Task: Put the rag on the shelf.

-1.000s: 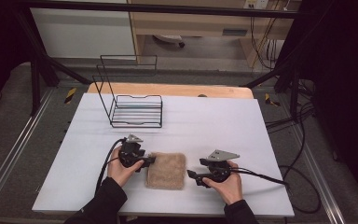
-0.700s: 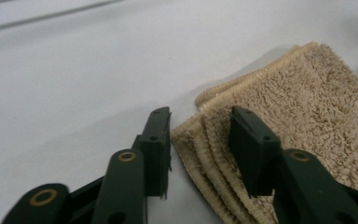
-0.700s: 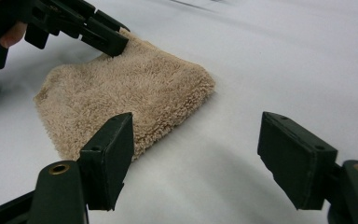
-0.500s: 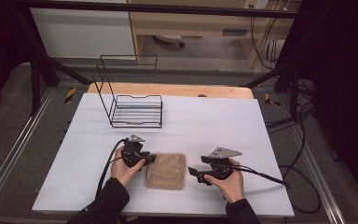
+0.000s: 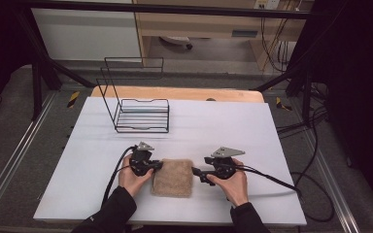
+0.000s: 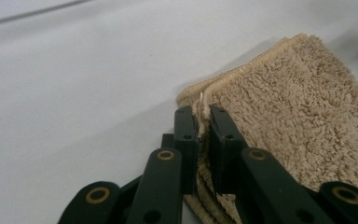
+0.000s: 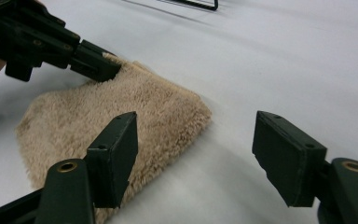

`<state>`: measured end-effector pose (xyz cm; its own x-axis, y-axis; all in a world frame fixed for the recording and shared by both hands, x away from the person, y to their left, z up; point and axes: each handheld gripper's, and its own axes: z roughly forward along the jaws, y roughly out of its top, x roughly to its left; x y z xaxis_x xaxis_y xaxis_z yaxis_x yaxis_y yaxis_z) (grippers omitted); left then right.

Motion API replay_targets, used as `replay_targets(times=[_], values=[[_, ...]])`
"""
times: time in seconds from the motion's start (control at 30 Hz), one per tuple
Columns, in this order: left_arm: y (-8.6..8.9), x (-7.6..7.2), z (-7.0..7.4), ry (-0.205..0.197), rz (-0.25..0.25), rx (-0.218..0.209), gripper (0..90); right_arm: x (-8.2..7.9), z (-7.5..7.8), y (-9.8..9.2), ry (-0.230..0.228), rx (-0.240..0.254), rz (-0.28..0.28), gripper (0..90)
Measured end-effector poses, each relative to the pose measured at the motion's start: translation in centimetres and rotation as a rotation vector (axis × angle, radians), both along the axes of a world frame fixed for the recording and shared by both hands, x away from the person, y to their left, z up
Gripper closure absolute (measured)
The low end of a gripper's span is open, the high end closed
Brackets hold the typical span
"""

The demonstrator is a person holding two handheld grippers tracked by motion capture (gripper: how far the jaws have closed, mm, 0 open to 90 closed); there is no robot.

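Observation:
A folded beige towel (image 5: 173, 177) lies flat on the white table (image 5: 223, 126) near its front edge. My left gripper (image 5: 159, 165) is at the towel's left edge; its jaws have just been closing, and in the left gripper view the left gripper (image 6: 203, 114) is shut on the hemmed edge of the towel (image 6: 298, 107). My right gripper (image 5: 195, 171) sits at the towel's right edge. In the right gripper view the right gripper (image 7: 196, 128) stands open, one jaw over a corner of the towel (image 7: 121, 107) and the other over bare table. The left gripper (image 7: 93, 63) shows across the towel.
A black wire rack (image 5: 141, 114) stands at the table's back left. A wooden board (image 5: 175, 93) lies along the far edge. Cables trail from both grippers, the right one (image 5: 272, 177) running off to the right. Dark frame posts flank the table.
The left gripper's jaws have closed onto the towel's left edge. Both hands have stayed nearly where they were, and the towel has not moved.

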<state>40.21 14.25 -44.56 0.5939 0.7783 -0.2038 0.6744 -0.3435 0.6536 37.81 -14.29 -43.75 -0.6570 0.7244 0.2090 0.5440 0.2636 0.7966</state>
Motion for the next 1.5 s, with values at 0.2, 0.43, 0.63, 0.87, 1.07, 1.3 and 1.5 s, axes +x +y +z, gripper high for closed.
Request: replay_targets(times=[0.2, 0.43, 0.63, 0.87, 1.07, 1.3, 1.5], values=[[0.0, 0.1, 0.0, -0.013, -0.024, 0.012, 82.6, 1.2, -0.4, 1.2, 0.026, -0.018, -0.027, 37.2], [0.0, 0.0, -0.1, -0.028, -0.038, 0.021, 82.3, 2.2, -1.2, 1.6, 0.082, -0.021, -0.035, 52.2], [0.0, 0.0, -0.1, -0.033, -0.048, 0.025, 81.9, 2.4, -1.7, 2.2, 0.125, -0.030, -0.012, 63.8], [0.2, 0.2, -0.1, -0.025, -0.053, 0.015, 81.2, 2.2, -1.9, 2.5, 0.156, -0.011, -0.050, 68.7], [0.4, 0.4, -0.1, -0.005, -0.047, -0.009, 82.1, 2.2, -2.0, 2.6, 0.191, 0.014, -0.033, 85.4], [0.8, 0.5, 0.1, -0.002, -0.047, -0.051, 84.2, 2.1, -1.7, 2.7, 0.183, 0.015, -0.040, 88.4], [1.1, 0.1, 0.9, -0.038, -0.053, -0.081, 84.5, 1.5, -0.7, 2.3, 0.136, 0.049, -0.035, 88.4]])
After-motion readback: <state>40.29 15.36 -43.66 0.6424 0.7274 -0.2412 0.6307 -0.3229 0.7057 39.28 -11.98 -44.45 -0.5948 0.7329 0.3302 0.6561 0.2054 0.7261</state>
